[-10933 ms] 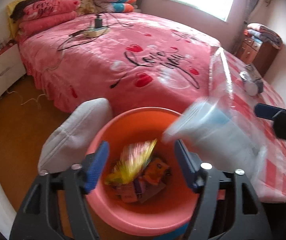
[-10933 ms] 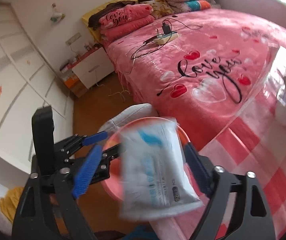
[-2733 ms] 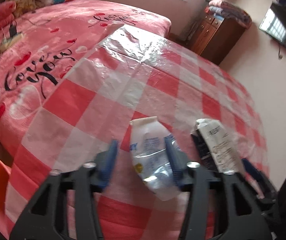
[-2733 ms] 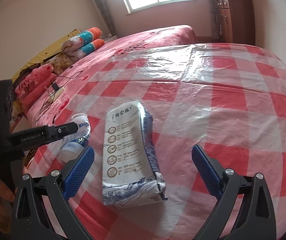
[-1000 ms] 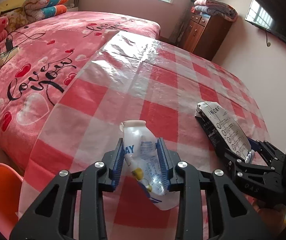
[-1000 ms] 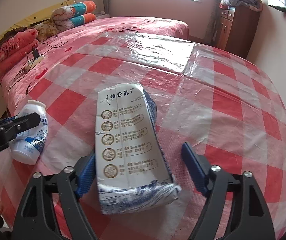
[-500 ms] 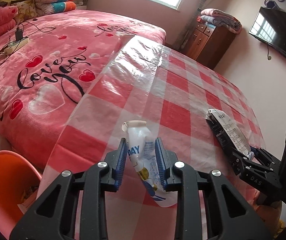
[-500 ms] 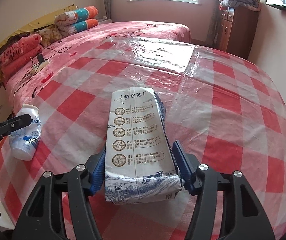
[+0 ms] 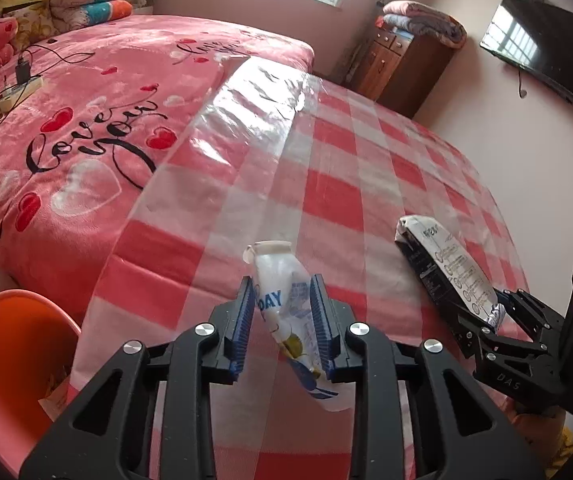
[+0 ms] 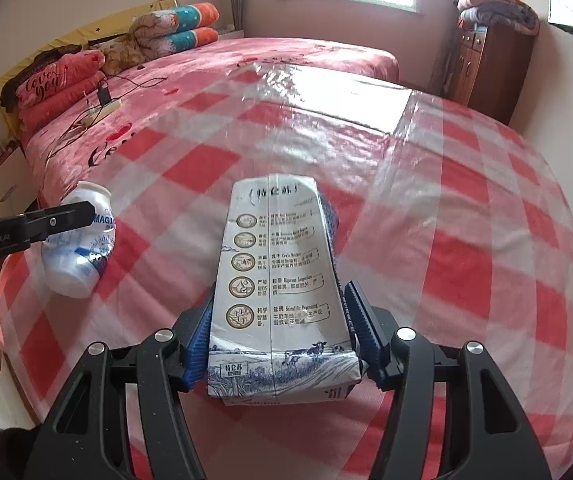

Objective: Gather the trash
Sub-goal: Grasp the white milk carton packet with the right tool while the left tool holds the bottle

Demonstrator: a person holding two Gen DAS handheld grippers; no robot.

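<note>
My left gripper point(image 9: 282, 312) is shut on a squashed white plastic bottle point(image 9: 286, 308) with blue print, held above the red-and-white checked table cover point(image 9: 326, 184). The bottle also shows in the right wrist view point(image 10: 80, 240), at the left, between the left gripper's fingers point(image 10: 46, 220). My right gripper point(image 10: 276, 320) is shut on a white milk carton point(image 10: 278, 280) with blue print, lifted off the cover. The carton also shows in the left wrist view point(image 9: 446, 268), at the right, in the right gripper point(image 9: 494, 312). An orange bin point(image 9: 10, 344) stands low at the left.
A bed with a pink "love you" blanket point(image 9: 86, 120) lies to the left, with a power strip and cables point(image 9: 18, 88) on it. A wooden cabinet point(image 9: 406, 64) with folded blankets stands at the back. A television point(image 9: 542, 48) hangs on the right wall.
Both grippers closed on their items, the left on the bottle and the right on the carton, and lifted them off the cover. The orange bin has come further into the left wrist view.
</note>
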